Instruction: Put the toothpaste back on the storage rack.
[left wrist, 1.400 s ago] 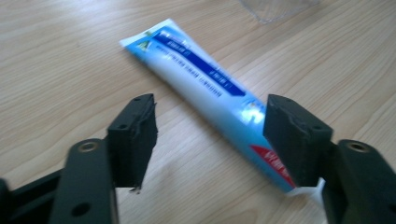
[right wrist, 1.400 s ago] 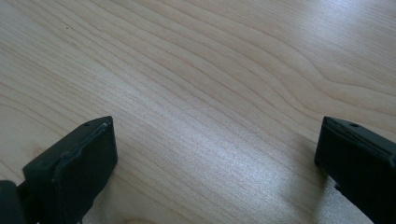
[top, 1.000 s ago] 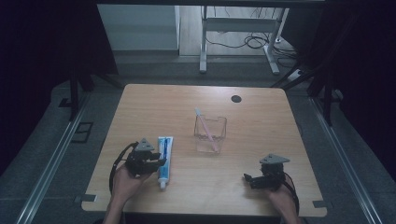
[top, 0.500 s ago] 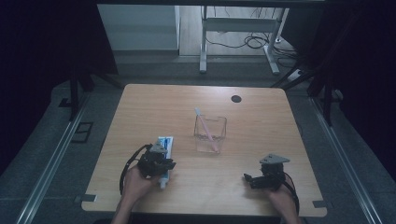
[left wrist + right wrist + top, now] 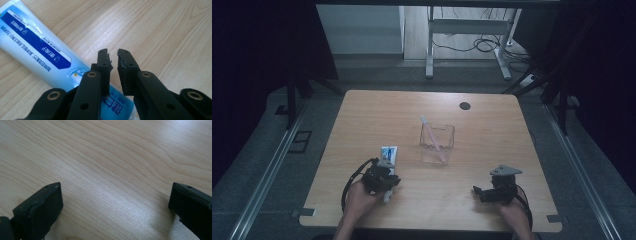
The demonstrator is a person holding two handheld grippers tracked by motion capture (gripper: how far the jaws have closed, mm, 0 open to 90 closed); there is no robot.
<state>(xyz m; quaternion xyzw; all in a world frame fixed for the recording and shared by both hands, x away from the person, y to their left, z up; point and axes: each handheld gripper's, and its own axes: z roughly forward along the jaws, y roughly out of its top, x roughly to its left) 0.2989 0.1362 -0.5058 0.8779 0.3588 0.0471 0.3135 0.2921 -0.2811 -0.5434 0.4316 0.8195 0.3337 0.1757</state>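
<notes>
A blue-and-white toothpaste tube [image 5: 388, 152] lies near the table's front left, its near end under my left gripper [image 5: 391, 181]. In the left gripper view the tube [image 5: 32, 42] runs from the upper left down beneath the jaws. The left gripper [image 5: 112, 53] has its jaws nearly together with a thin slit, and nothing is held between the tips. At the front right my right gripper [image 5: 475, 190] rests low over bare wood. Its jaws stand wide apart in the right gripper view, where the right gripper [image 5: 115, 195] holds nothing.
A clear plastic cup [image 5: 437, 145] stands mid-table with a pink-and-white toothbrush [image 5: 430, 131] leaning in it. A dark cable hole [image 5: 465, 105] sits at the back right of the wooden table [image 5: 362, 115]. Dark floor and desk legs lie beyond.
My left gripper has moved right, from beside the tube to over its near end. The right gripper has stayed put.
</notes>
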